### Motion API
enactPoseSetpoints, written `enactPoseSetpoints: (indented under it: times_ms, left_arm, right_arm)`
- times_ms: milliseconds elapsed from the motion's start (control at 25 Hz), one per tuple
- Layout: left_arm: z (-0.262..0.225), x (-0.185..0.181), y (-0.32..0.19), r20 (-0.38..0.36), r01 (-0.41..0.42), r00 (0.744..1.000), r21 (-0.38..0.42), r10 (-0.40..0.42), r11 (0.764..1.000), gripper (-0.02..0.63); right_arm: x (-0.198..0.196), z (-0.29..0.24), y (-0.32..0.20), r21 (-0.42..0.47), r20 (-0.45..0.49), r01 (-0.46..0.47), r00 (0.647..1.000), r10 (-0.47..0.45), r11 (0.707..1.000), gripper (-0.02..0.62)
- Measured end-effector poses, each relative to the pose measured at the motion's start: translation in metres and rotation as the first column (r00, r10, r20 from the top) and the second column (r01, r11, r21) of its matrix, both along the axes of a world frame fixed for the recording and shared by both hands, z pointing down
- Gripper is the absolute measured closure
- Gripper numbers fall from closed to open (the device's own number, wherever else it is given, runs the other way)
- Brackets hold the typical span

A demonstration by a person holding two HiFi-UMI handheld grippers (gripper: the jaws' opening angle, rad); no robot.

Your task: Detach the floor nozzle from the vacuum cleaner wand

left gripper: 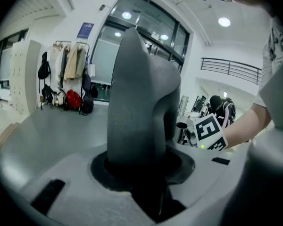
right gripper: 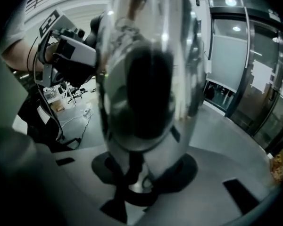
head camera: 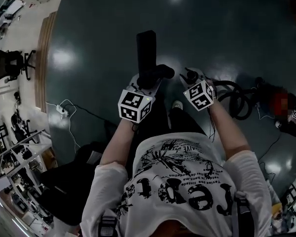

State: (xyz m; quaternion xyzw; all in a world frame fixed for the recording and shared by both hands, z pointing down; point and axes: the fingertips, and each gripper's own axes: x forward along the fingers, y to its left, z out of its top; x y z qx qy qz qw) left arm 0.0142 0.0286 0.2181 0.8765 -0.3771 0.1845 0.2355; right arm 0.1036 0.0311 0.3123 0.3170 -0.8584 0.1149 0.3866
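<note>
Apparently already parted: left claw [head camera: 150,80] grips the nozzle [head camera: 146,46], held over the floor [head camera: 212,28]; right claw [head camera: 190,77] clamps the wand [right gripper: 146,69] just right of it. Next, lower both gently and release.

This is looking like an open-plan office or lab hall. A laden coat rack [left gripper: 66,72] is standing well beyond the left fingers [left gripper: 42,168], with glass partitions [left gripper: 146,34] rising behind it. Office chairs [head camera: 10,65] and a power strip [head camera: 62,111] are sitting on the glossy dark floor [head camera: 227,33], well off to the left of those fingers.
</note>
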Motion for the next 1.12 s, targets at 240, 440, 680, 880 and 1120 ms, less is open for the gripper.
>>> enactPoseSetpoints:
  times_ms: [240,440,680,880,1120]
  left_arm:
    - [0.100,-0.056,-0.040,-0.031,0.071,0.997,-0.149,-0.076,0.986,0.479]
    - [0.211,-0.095,-0.086,-0.033,0.095,0.994,-0.223,-0.105,0.970,0.479]
    - [0.370,-0.128,-0.140,0.023,0.101,0.995,-0.260,-0.099,0.960,0.479]
    - [0.497,-0.144,-0.165,-0.050,0.114,0.989,-0.314,-0.137,0.942,0.479]
    - [0.623,-0.155,-0.187,-0.103,0.133,0.979,-0.336,-0.177,0.933,0.479]
  right_arm:
    - [-0.036,0.085,-0.028,-0.063,-0.031,0.021,0.999,-0.023,0.998,0.460]
    - [-0.048,0.173,-0.067,-0.084,-0.067,-0.007,0.998,0.001,0.996,0.460]
    - [-0.055,0.302,-0.128,-0.057,-0.092,-0.052,0.995,0.047,0.997,0.460]
    - [-0.095,0.407,-0.153,-0.016,-0.086,0.023,0.996,-0.025,1.000,0.460]
    - [-0.119,0.543,-0.173,-0.040,-0.055,0.054,0.997,-0.056,0.998,0.460]
